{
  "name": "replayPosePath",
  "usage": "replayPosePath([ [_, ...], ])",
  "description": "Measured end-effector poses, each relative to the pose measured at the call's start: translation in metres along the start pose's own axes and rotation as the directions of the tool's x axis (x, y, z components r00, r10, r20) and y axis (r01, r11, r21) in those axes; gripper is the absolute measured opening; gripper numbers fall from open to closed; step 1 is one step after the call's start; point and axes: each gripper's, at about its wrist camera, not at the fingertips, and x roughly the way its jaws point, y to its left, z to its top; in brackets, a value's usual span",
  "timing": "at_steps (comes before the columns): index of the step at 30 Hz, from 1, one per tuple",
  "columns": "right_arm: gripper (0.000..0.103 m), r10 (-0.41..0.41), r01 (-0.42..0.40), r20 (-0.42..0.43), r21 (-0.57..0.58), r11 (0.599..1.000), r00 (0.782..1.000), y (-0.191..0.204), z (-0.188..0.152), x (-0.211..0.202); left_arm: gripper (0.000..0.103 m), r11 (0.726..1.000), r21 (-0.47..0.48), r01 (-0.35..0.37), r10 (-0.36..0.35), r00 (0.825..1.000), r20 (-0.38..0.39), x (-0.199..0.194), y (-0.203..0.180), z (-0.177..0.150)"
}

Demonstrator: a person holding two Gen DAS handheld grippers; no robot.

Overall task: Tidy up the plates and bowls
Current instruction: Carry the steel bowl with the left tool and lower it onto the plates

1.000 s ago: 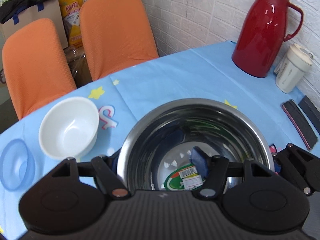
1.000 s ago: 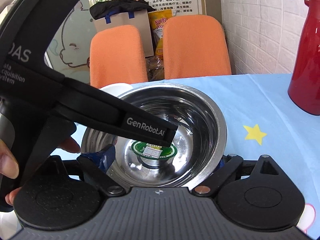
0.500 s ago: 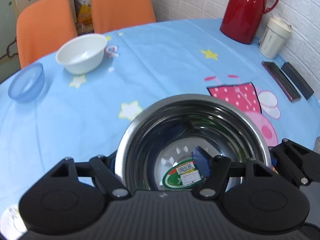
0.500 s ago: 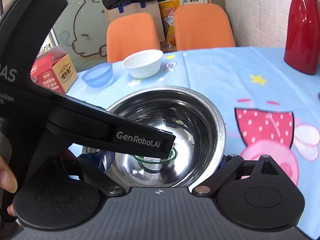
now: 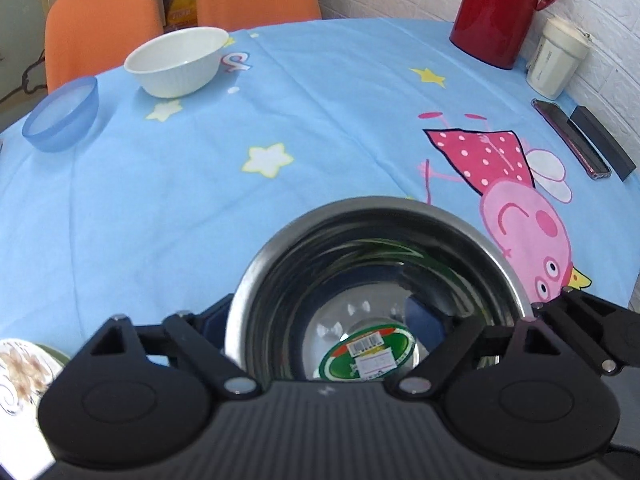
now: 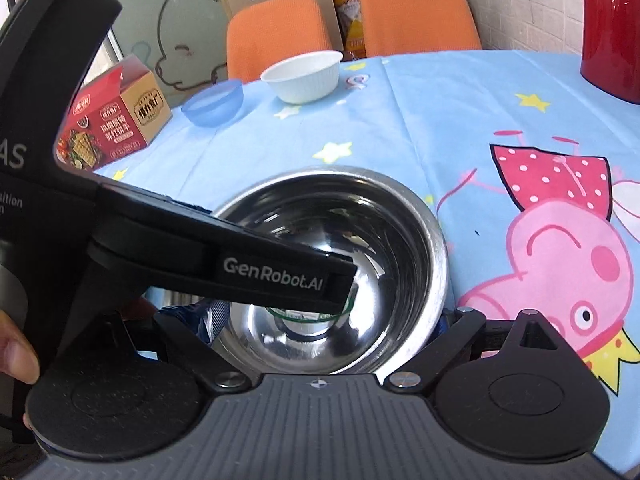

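Now both tools straddle the steel bowl (image 5: 376, 264); the left (image 5: 320, 320) has just spread, the right (image 6: 320, 316) still grips.

Bright, even daylight fills both fisheye views, with only soft shadows. The steel bowl (image 5: 376, 280) shows white glare and smeared reflections. Straight lines bow toward the edges, and fine detail looks slightly soft.
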Motion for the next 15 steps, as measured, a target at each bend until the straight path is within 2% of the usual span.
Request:
replayPosePath([
  [3, 0.081, 0.013, -0.013, 0.006, 0.023, 1.0, 1.0, -0.004, -0.001, -0.011, 0.09, 1.0, -0.01, 0.006, -0.005, 1.0, 0.028, -0.013, 0.004, 0.002],
  [10, 0.082, -0.019, 0.007, 0.135, 0.087, 0.996, 0.991, -0.023, -0.008, -0.067, 0.092, 1.0, -0.024, -0.011, 0.015, 0.987, 0.162, -0.072, 0.027, 0.013],
  [15, 0.082, -0.062, 0.055, 0.158, 0.051, 0.997, 0.985, -0.034, 0.001, -0.083, 0.092, 0.996, -0.063, -0.055, 0.067, 0.979, 0.194, -0.098, 0.065, 0.013],
])
